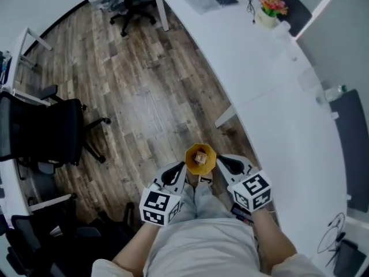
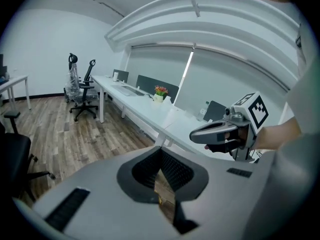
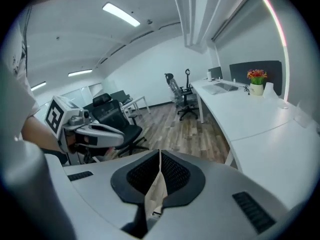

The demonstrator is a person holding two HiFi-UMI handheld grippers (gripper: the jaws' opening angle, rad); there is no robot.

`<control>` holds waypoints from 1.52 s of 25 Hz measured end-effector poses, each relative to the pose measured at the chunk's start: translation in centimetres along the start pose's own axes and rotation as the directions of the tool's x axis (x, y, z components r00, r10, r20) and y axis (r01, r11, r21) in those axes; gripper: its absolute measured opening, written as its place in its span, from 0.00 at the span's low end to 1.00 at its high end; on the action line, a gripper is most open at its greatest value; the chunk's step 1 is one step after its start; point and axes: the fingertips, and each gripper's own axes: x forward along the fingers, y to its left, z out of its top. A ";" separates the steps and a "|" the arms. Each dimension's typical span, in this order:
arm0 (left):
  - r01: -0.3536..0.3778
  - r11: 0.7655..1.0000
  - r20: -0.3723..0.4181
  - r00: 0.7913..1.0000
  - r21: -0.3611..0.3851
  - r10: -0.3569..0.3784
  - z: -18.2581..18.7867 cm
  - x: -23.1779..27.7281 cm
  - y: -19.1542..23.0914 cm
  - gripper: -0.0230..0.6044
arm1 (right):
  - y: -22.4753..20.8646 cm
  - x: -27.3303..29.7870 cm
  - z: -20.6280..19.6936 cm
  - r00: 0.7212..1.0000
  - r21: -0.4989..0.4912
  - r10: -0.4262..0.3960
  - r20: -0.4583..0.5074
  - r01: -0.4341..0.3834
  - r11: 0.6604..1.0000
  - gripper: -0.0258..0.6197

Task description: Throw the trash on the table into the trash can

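Hanging between both tools above wood floor: open paper bag. Left tool clenched on bag's left rim, right tool clenched on right rim. White table alongside, right.

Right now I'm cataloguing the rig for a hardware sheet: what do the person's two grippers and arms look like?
The left gripper and right gripper match: smooth pale grey shells tapering to fingers lined with black ribbed rubber. Each carries a white cube printed with black square markers. No cables show. The person wears a light top with short sleeves.
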 end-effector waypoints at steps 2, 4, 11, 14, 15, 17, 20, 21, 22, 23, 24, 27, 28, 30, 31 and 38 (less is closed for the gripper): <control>0.013 1.000 0.010 1.000 0.019 -0.013 1.1 -0.5 -0.4 0.04 | 0.3 -0.6 1.5 1.000 -0.002 -0.013 0.025 0.013 1.000 0.10; 0.020 0.999 0.025 0.999 0.037 -0.021 2.2 -1.5 -1.2 0.04 | 0.9 -1.4 2.6 0.999 -0.012 -0.022 0.034 0.022 1.000 0.10; 0.032 0.997 0.074 0.997 0.067 -0.037 4.9 -3.8 -2.8 0.04 | 2.6 -4.2 4.9 0.997 -0.014 -0.033 0.068 0.034 0.999 0.10; 0.037 0.997 0.082 0.996 0.062 -0.043 5.2 -4.3 -3.1 0.04 | 3.2 -4.8 5.3 0.996 -0.005 -0.029 0.084 0.030 1.000 0.10; 0.038 0.997 0.084 0.996 0.060 -0.043 5.2 -4.3 -3.2 0.04 | 3.3 -5.0 5.3 0.996 -0.004 -0.029 0.087 0.029 1.000 0.10; 0.038 0.998 0.091 0.995 0.054 -0.043 5.5 -4.4 -3.4 0.04 | 3.6 -5.3 5.3 0.996 -0.002 -0.028 0.090 0.028 1.000 0.10; 0.037 0.998 0.106 0.994 0.046 -0.041 5.9 -4.6 -3.7 0.04 | 3.7 -5.5 5.2 0.995 -0.002 -0.027 0.092 0.027 1.000 0.10; 0.037 0.998 0.109 0.993 0.046 -0.042 6.0 -4.7 -3.8 0.04 | 3.7 -5.6 5.2 0.995 -0.001 -0.028 0.095 0.028 1.000 0.10; 0.037 0.998 0.111 0.993 0.047 -0.042 6.0 -4.7 -4.0 0.04 | 3.7 -5.6 5.3 0.995 0.001 -0.029 0.098 0.029 1.000 0.10; 0.036 0.998 0.111 0.993 0.049 -0.041 6.0 -4.7 -4.1 0.04 | 3.6 -5.7 5.3 0.994 0.002 -0.030 0.101 0.030 1.000 0.10; 0.034 0.998 0.110 0.993 0.048 -0.040 5.9 -4.8 -4.1 0.04 | 3.6 -5.7 5.3 0.994 0.001 -0.033 0.102 0.033 0.999 0.10; 0.025 0.999 0.108 0.994 0.039 -0.030 5.8 -4.9 -4.0 0.04 | 3.7 -5.6 5.3 0.994 -0.009 -0.035 0.100 0.036 0.999 0.09; 0.023 0.999 0.108 0.994 0.037 -0.027 5.8 -5.0 -4.0 0.04 | 3.8 -5.5 5.3 0.994 -0.009 -0.033 0.100 0.034 0.999 0.09; 0.022 0.999 0.108 0.994 0.037 -0.025 5.7 -5.0 -4.0 0.04 | 3.8 -5.5 5.2 0.994 -0.006 -0.034 0.100 0.034 0.999 0.09; 0.021 0.999 0.108 0.994 0.037 -0.025 5.6 -5.1 -4.0 0.04 | 3.8 -5.6 5.1 0.994 -0.004 -0.035 0.101 0.036 0.999 0.09; 0.020 0.999 0.106 0.994 0.043 -0.024 5.5 -5.2 -4.5 0.04 | 3.6 -6.4 4.8 0.993 0.004 -0.037 0.111 0.037 0.999 0.09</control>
